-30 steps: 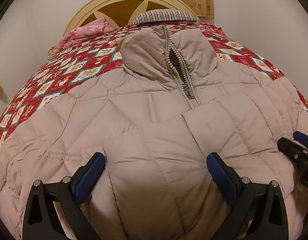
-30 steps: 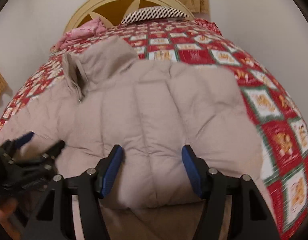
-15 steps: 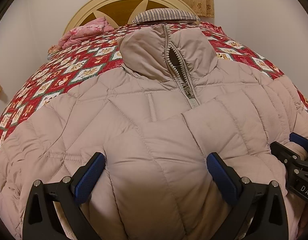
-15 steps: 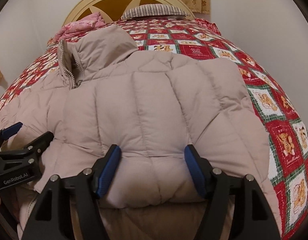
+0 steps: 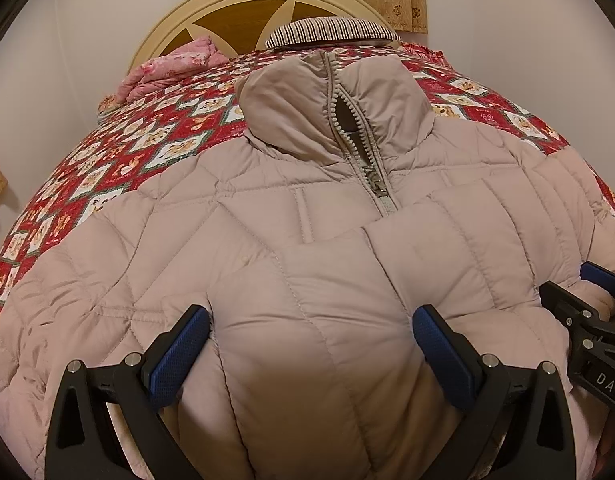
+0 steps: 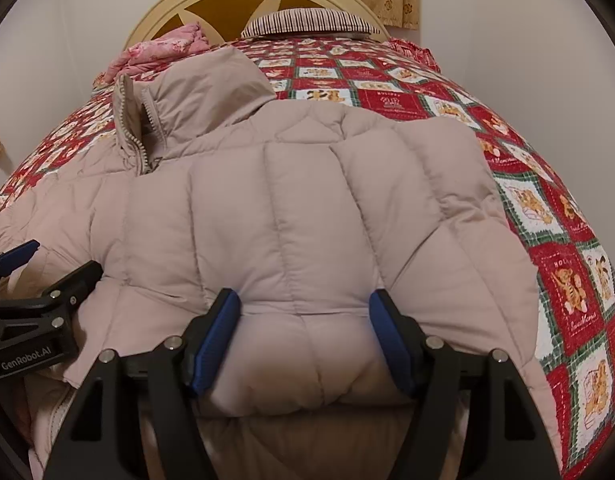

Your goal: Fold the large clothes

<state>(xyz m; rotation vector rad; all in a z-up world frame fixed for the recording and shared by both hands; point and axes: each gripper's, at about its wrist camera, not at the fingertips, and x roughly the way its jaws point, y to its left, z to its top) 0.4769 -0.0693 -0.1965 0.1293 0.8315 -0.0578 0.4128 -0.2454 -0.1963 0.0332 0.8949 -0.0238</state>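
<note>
A beige quilted puffer jacket lies front up on the bed, zipper and collar pointing at the headboard; its sleeves are folded in over the chest. It also fills the right wrist view. My left gripper is open, its blue pads on either side of a folded sleeve end. My right gripper is open, its pads flanking the puffy cuff of the other sleeve. Each gripper shows at the edge of the other's view: the right one, the left one.
The bed carries a red patchwork quilt with bear prints. A striped pillow and a pink bundle lie by the cream headboard. White walls stand close on both sides.
My right gripper has moved forward and steadied over the sleeve cuff, which now bulges between its pads. The left gripper has hardly moved.
</note>
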